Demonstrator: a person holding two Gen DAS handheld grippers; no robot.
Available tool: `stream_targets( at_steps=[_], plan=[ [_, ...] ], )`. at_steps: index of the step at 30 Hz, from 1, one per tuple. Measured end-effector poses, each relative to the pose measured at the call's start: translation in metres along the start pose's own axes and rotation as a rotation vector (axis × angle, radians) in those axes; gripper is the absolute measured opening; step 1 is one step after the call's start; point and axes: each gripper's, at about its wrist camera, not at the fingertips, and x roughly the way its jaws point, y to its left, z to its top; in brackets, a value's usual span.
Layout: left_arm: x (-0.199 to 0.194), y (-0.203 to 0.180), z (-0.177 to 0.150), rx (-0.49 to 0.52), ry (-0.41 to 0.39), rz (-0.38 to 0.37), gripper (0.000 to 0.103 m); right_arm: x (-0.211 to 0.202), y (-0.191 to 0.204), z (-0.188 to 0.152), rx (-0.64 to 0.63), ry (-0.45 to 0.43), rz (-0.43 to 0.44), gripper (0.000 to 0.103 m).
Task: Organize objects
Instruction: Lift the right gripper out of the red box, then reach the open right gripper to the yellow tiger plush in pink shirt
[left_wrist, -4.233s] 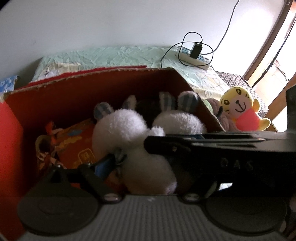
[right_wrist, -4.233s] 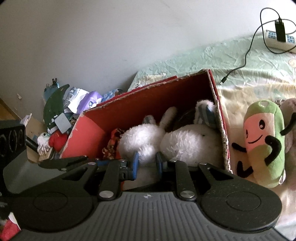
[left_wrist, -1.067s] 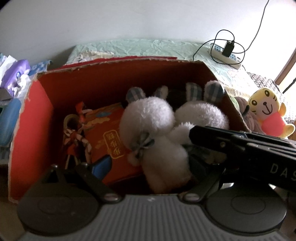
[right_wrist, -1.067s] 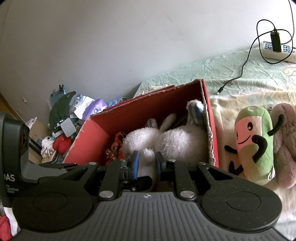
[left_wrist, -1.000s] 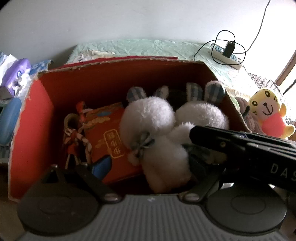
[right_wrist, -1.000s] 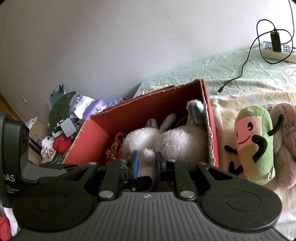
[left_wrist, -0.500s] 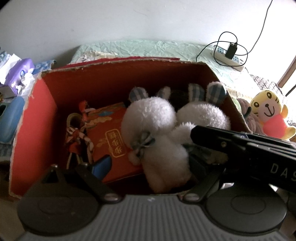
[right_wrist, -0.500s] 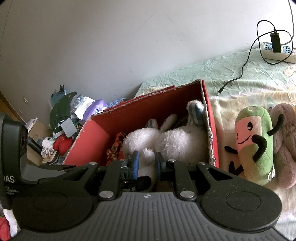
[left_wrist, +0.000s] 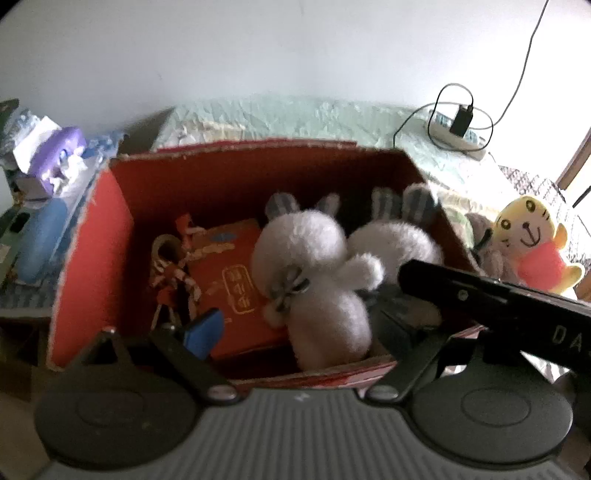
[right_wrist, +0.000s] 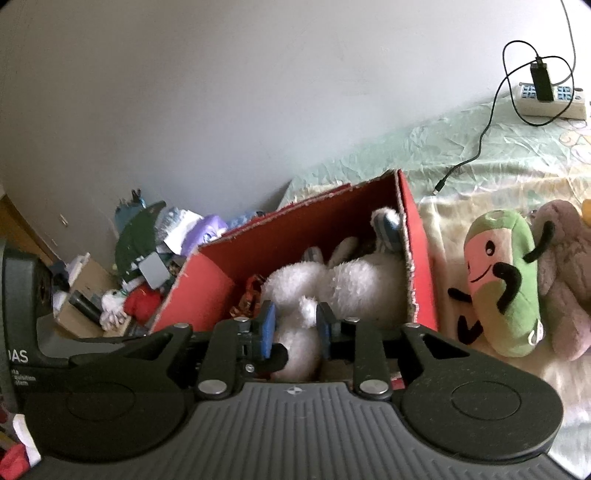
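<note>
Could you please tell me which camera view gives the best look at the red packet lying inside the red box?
The left wrist view: looking down into the red box, it shows the red packet with its gold print, beside the white plush rabbit. The right wrist view, looking in at a lower angle, shows none of the packet.

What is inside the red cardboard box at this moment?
The red cardboard box holds two white plush rabbits with checked ears, an orange packet and a red-and-white knotted trinket. The rabbits cover the floor on their side; anything under them is hidden.
</note>
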Motion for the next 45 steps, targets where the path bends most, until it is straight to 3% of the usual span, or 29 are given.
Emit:
stream_targets(
  at_steps=[14, 26, 39, 45],
  plan=[
    [-0.034, -0.06, 0.008, 0.016, -0.063, 0.025, 0.088, -0.053, -0.038, 0.018, 0.052, -0.042, 0.026, 0.028],
    [-0.026, -0.148, 0.014, 0.055, -0.072, -0.038, 0.088, -0.106, -0.102, 0.018, 0.074, -0.033, -0.046, 0.029],
    [0.018, -0.23, 0.015, 0.112, -0.003, -0.111, 0.088, -0.16, -0.178, 0.026, 0.142, -0.056, -0.144, 0.032],
    [0.052, -0.255, 0.016, 0.105, 0.081, -0.211, 0.088, -0.179, -0.209, 0.029, 0.18, -0.074, -0.193, 0.038]
  ],
)
